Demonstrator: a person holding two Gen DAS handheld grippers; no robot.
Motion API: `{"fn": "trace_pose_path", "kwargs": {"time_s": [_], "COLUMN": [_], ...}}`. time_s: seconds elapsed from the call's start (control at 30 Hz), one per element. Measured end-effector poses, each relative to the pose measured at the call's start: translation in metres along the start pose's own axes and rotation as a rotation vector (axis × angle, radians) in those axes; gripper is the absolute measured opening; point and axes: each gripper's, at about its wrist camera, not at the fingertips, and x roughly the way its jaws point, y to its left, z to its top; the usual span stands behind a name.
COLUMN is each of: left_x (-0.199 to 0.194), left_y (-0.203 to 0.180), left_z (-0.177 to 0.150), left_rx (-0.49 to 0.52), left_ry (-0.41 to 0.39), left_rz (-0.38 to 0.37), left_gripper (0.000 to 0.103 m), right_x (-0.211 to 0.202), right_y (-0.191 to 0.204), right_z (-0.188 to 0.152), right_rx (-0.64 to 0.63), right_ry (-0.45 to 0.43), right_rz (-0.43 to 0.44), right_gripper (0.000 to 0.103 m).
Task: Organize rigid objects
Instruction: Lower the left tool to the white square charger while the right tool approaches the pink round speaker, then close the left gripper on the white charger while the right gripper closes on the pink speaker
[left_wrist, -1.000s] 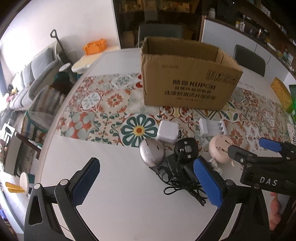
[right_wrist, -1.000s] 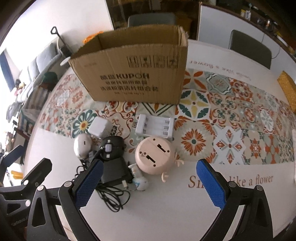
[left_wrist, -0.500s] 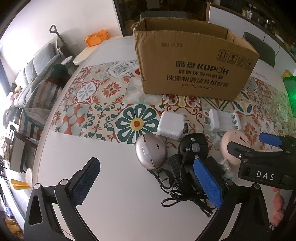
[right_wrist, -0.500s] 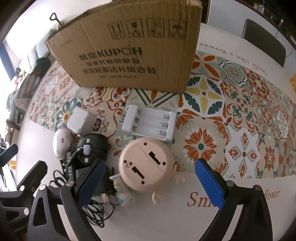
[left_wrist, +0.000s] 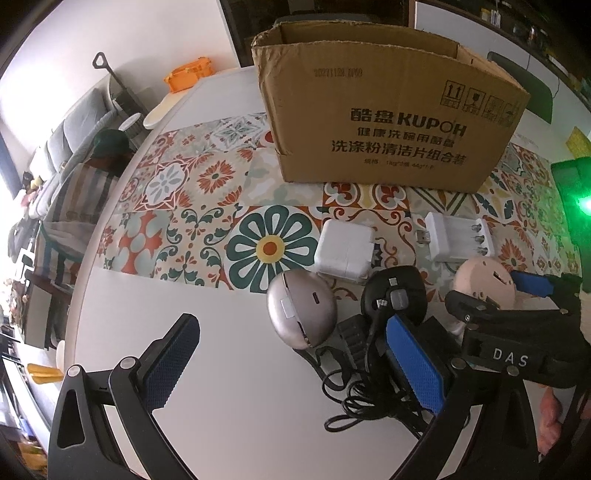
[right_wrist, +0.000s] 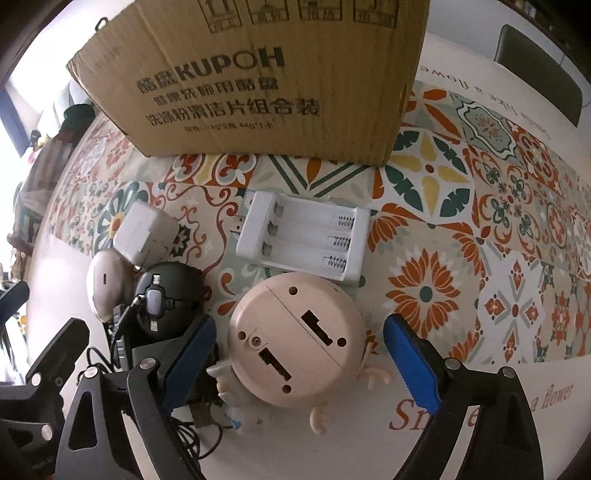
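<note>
Right wrist view shows the right gripper (right_wrist: 301, 362) spread wide around the round pink toy (right_wrist: 295, 339) lying before the cardboard box (right_wrist: 258, 81), while the left gripper (left_wrist: 291, 362) gapes wide, holding nothing, near the silver case (left_wrist: 301, 314).

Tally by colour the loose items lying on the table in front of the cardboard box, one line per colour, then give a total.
White: 2, the charger block and the battery holder
Black: 2, the round plug reel and the power brick with cable
Silver: 1, the oval case
Pink: 1, the round toy
Total: 6
</note>
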Motion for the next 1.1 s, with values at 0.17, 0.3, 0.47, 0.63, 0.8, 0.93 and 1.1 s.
{"fn": "trace_pose_path", "kwargs": {"time_s": [0.17,0.3,0.47,0.63,0.8,0.93,1.1], "left_x": [0.005,0.007,0.006,0.006,0.008,0.014,0.021], "left_y": [0.0,-0.001,-0.001,0.001,0.003,0.004,-0.002], "left_z": [0.001,0.0,0.002,0.008,0.017,0.028,0.039], "left_rx": [0.006,0.019,0.03,0.025,0.02,0.015,0.062], "left_ry": [0.006,0.001,-0.01,-0.024,-0.021,0.006,0.016], "left_rz": [-0.009,-0.007,-0.013,-0.01,-0.031,-0.038,-0.045], "left_gripper": [0.103,0.103,0.103,0.103,0.103,0.103,0.103], "right_x": [0.013,0.016,0.015,-0.001,-0.028,-0.044,-0.055], "right_y": [0.0,-0.001,-0.003,-0.012,-0.023,-0.028,-0.037], "right_z": [-0.004,-0.007,-0.015,-0.022,-0.023,-0.019,-0.014], "right_rx": [0.007,0.016,0.028,0.066,0.081,0.101,0.121], "right_ry": [0.015,0.001,-0.014,-0.027,-0.042,-0.057,-0.061], "right_rz": [0.003,-0.011,-0.01,0.009,0.014,0.02,0.02], "right_gripper": [0.087,0.076,0.074,0.074,0.074,0.074,0.074]}}
